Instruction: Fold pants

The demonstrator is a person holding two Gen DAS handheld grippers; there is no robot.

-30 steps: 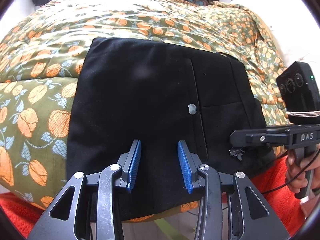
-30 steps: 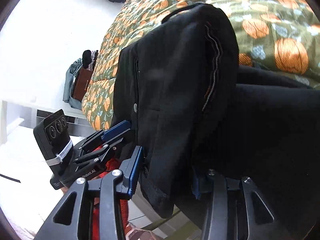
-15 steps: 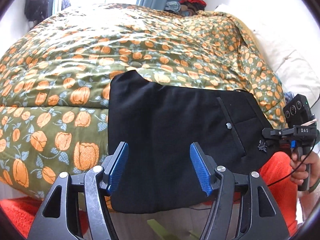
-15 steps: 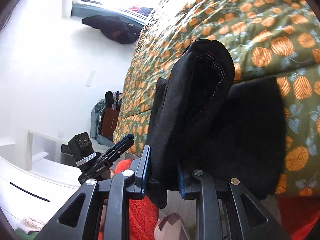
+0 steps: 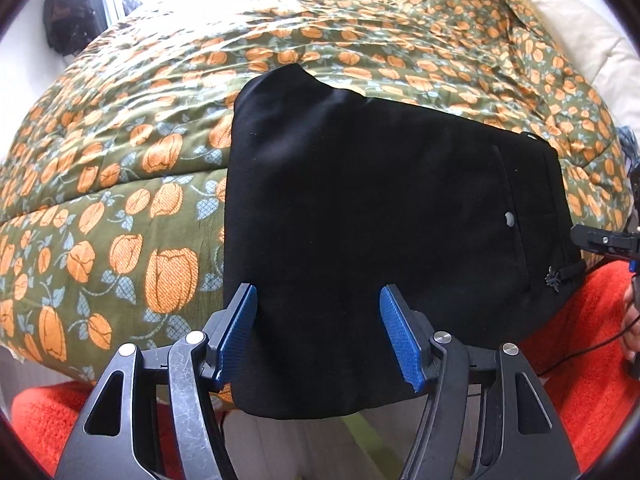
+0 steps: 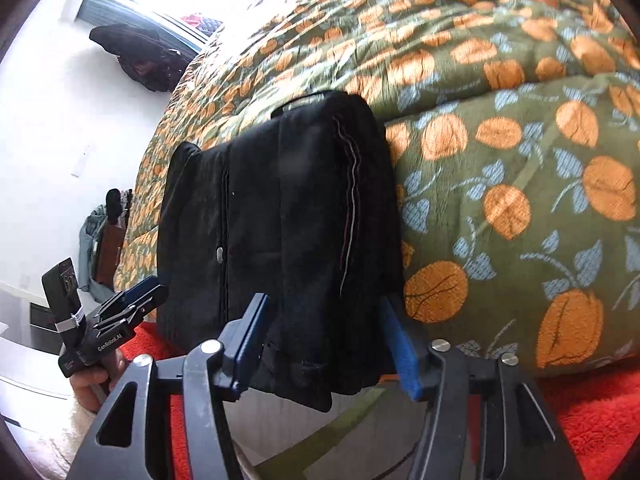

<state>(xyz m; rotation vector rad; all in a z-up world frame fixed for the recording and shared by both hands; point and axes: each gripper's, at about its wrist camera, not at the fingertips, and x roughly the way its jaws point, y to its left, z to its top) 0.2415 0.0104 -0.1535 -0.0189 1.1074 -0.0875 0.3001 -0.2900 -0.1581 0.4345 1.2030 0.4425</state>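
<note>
Floral quilt (image 5: 168, 92): folded pants (image 5: 360, 200); both hand-held grippers released (right jaws just opened, near hem hidden).

Folded pants (image 5: 360, 208) lie on the quilt (image 5: 160, 92), at its edge

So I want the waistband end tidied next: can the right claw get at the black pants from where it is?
Probably yes: the right claw is open with the black pants edge already between its pads, nothing blocking.
</note>
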